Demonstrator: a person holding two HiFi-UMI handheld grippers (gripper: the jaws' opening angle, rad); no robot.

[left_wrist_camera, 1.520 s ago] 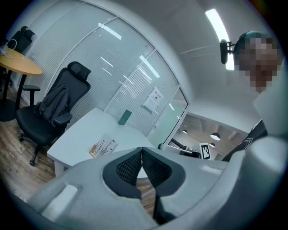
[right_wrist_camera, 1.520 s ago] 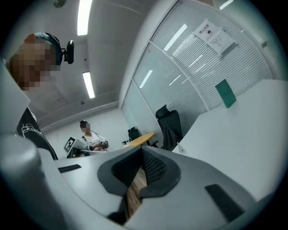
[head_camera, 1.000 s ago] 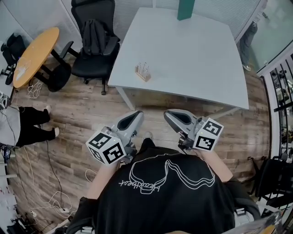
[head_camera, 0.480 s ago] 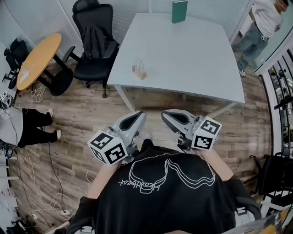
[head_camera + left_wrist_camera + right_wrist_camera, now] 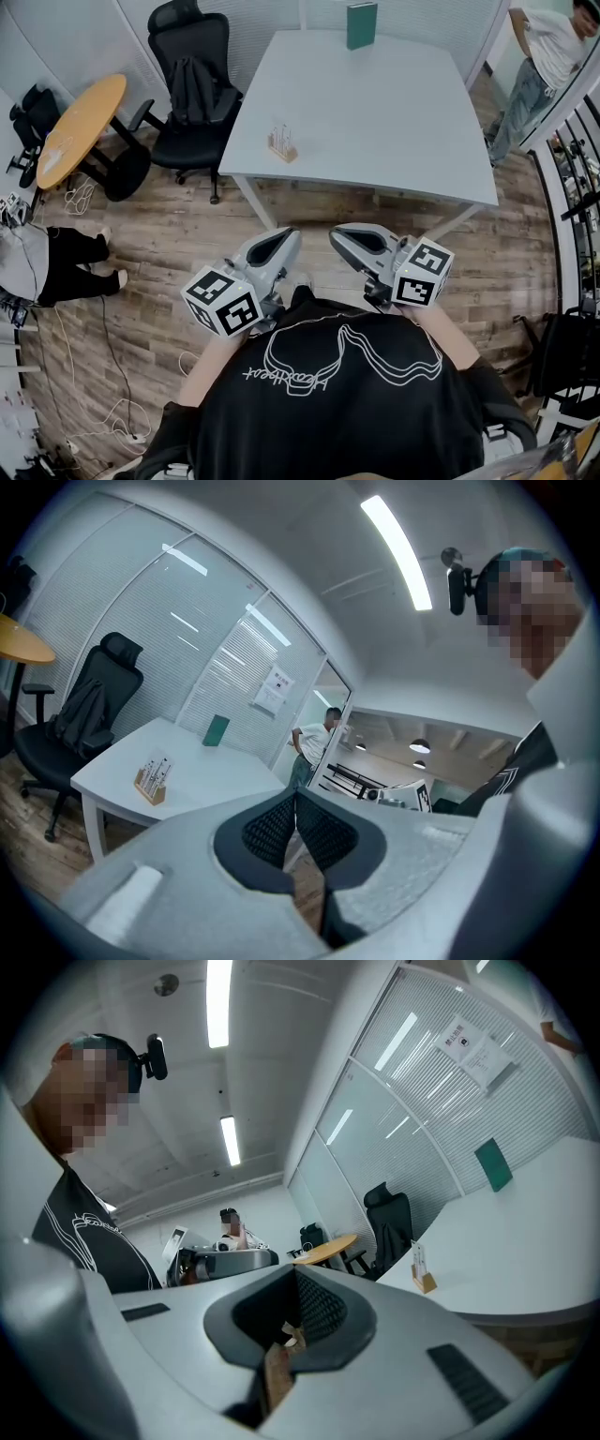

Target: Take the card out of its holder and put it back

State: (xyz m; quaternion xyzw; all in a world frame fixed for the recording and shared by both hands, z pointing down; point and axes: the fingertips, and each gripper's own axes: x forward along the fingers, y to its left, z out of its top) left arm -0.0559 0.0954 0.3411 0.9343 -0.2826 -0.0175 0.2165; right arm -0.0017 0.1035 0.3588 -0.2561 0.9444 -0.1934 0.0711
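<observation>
The small wooden card holder (image 5: 281, 150), with its pale cards (image 5: 278, 135) upright in it, stands near the front left edge of the white rectangular counter (image 5: 394, 112), well apart from both tongs. The left tongs (image 5: 284, 236) and right tongs (image 5: 338, 234) hang side by side over the wood-plank floor (image 5: 169, 244), each with its 2 jaws pressed together on nothing.

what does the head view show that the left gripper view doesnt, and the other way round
Head view only: the left gripper from above with its marker cube, cables on the floor, and a person's legs at the left.
Left gripper view only: the ceiling light, a notice on the glass wall, and its own fingers closed together with nothing between them.
Both: the white table, the card holder, the green book and the black chair.
</observation>
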